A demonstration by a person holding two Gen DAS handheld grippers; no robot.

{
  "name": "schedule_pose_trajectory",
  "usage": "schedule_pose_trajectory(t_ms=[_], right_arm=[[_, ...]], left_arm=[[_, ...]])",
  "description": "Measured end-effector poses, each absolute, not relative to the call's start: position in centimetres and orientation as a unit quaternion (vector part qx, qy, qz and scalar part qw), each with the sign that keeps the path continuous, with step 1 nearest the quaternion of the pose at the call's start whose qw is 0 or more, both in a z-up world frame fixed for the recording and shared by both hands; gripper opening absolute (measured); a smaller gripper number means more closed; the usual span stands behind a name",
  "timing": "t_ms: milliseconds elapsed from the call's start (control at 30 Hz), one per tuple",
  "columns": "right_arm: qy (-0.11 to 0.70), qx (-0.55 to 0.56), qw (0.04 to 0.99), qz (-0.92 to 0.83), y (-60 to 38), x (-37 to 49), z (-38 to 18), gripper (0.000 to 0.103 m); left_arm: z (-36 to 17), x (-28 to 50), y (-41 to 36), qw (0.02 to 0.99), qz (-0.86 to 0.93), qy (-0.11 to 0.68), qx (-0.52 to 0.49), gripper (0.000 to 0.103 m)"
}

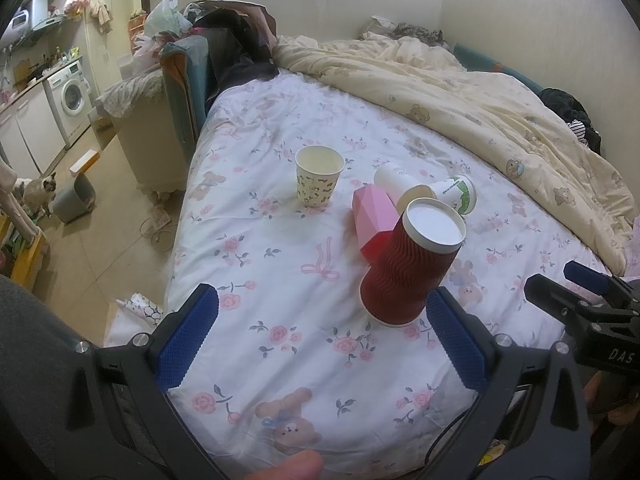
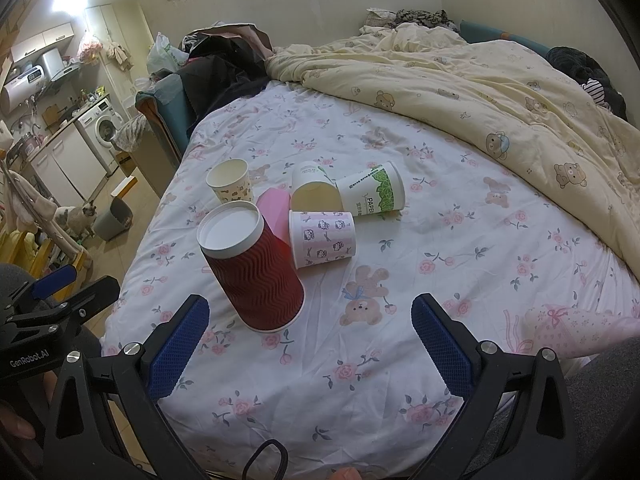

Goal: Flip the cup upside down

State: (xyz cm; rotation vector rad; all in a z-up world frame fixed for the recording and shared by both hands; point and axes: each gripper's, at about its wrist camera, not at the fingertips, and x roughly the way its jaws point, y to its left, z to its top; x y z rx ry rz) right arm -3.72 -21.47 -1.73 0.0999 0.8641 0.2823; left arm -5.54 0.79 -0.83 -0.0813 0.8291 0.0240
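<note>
A red ribbed paper cup (image 1: 404, 268) (image 2: 256, 276) stands upside down on the floral bedsheet, white base up. Behind it a cream patterned cup (image 1: 319, 175) (image 2: 232, 181) stands upright, mouth up. A pink faceted cup (image 1: 372, 216) (image 2: 276, 210), a white cup (image 1: 400, 188) (image 2: 314, 190), a green-printed cup (image 1: 458, 194) (image 2: 372, 194) and a pink kitty-print cup (image 2: 322, 238) lie on their sides. My left gripper (image 1: 320, 332) is open and empty, just in front of the red cup. My right gripper (image 2: 310, 344) is open and empty, near the red cup's right.
A cream bear-print quilt (image 1: 480, 92) (image 2: 480, 80) is bunched along the bed's far right. The bed's left edge drops to a tiled floor with a grey bin (image 1: 74, 200) and a cat (image 1: 38, 192). A pink pouch (image 2: 576, 328) lies at the right.
</note>
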Motion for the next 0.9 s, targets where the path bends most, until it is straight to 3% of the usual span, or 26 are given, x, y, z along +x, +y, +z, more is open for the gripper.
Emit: schedule_pose_trajectory(t_ms=[900], right_arm=[[0.415,0.047,0.898,0.138,-21.41,-3.85,-1.66,0.103]], left_arm=[[-1.69,-5.62,0.64,0.913,0.008,0.404,-0.047,0.102]])
